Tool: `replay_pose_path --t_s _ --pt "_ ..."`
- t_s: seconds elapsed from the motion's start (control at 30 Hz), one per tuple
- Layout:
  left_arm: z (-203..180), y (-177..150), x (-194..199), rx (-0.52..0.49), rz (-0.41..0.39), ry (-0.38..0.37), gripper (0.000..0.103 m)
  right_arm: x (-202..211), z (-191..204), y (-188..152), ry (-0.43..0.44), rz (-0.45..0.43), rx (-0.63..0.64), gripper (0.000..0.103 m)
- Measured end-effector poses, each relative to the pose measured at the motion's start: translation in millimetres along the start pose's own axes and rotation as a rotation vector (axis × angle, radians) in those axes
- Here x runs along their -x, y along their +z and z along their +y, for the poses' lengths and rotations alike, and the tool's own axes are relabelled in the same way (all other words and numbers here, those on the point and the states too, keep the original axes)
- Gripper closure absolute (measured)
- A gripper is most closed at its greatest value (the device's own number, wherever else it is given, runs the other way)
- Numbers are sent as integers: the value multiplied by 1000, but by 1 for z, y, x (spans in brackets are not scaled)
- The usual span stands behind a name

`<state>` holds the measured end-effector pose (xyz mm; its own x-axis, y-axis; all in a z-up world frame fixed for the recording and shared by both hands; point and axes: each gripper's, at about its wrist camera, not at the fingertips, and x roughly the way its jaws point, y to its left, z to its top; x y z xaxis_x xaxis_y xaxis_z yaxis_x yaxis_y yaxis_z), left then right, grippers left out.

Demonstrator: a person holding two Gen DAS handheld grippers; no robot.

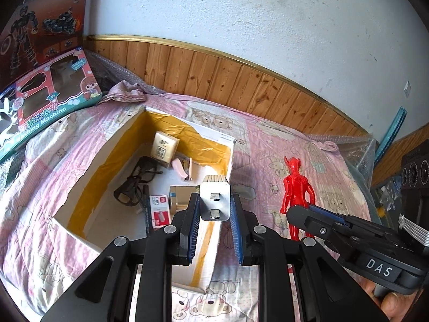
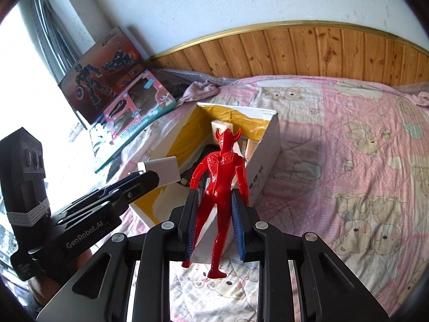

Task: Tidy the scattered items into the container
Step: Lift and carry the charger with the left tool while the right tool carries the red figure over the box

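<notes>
Fingers (image 1: 194,209) of the left gripper (image 1: 214,209) clamp a white charger (image 1: 215,201) above the open box (image 1: 88,155); lower before releasing. Right gripper (image 2: 214,209) pinches the red figure (image 2: 218,177) beside the box; lift it over the wall.

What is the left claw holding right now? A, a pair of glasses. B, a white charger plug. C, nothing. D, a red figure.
B: the left claw grips a white charger, prongs toward the camera, over the box.
</notes>
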<state>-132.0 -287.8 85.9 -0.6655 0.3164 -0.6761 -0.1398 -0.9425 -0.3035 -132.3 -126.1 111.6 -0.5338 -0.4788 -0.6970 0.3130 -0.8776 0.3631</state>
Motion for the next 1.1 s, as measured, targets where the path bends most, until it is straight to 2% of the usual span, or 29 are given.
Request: replay_pose_path --t_s 0.3,0.6,1.1 --pt "41 10 11 38 -28 49 80 -13 37 6 31 18 61 78" --pt "68 14 6 58 -21 90 80 -35 62 5 55 52 108 78" --pt "91 9 -31 47 61 128 80 -81 70 2 47 136 178 78"
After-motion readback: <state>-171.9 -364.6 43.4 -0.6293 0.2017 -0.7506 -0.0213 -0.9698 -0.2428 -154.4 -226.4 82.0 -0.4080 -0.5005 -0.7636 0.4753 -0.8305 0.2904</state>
